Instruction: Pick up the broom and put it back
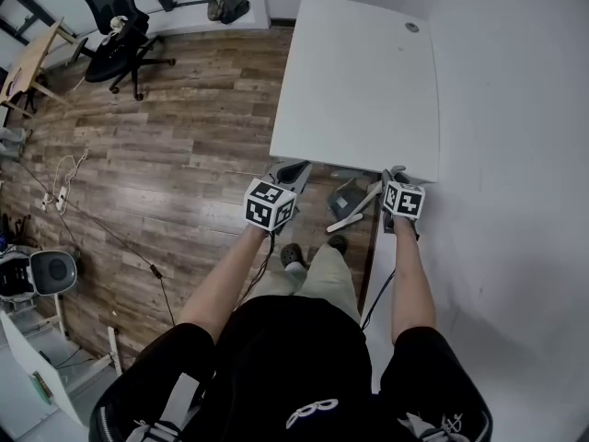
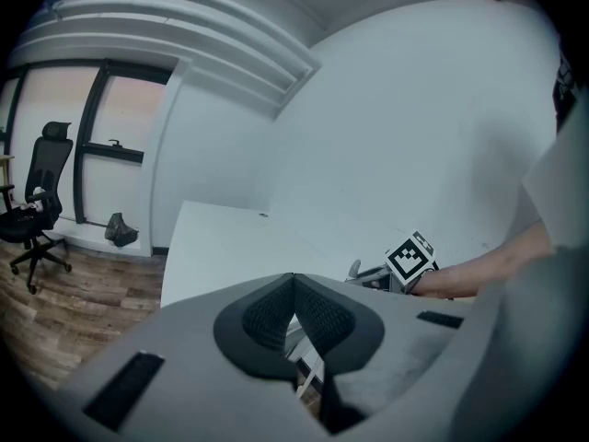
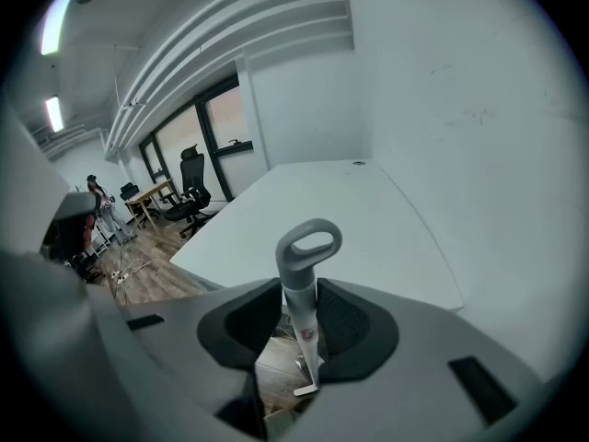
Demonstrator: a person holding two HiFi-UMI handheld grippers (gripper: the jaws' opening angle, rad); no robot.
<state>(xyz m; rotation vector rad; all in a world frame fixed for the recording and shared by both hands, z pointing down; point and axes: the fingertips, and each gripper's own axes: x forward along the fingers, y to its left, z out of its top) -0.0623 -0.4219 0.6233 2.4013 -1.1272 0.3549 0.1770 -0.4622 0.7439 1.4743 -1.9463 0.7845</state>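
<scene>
The broom has a white shaft (image 1: 357, 212) topped by a grey loop (image 3: 310, 244). In the right gripper view the shaft (image 3: 303, 316) stands upright between the pads, and my right gripper (image 3: 304, 325) is shut on it just below the loop. In the head view that gripper (image 1: 394, 175) is at the near right corner of the white table, and the shaft slants down and left to a grey dustpan-like piece (image 1: 348, 197) on the floor. My left gripper (image 1: 293, 169) hovers at the table's near edge with its tips together (image 2: 294, 284) and nothing held. The right gripper (image 2: 398, 270) shows beyond it.
The white table (image 1: 359, 81) fills the space ahead, and a white wall (image 1: 515, 155) runs close along the right. The person's feet (image 1: 294, 258) stand on wood floor below the grippers. A black office chair (image 1: 120, 35) and loose cables (image 1: 64, 182) lie to the left.
</scene>
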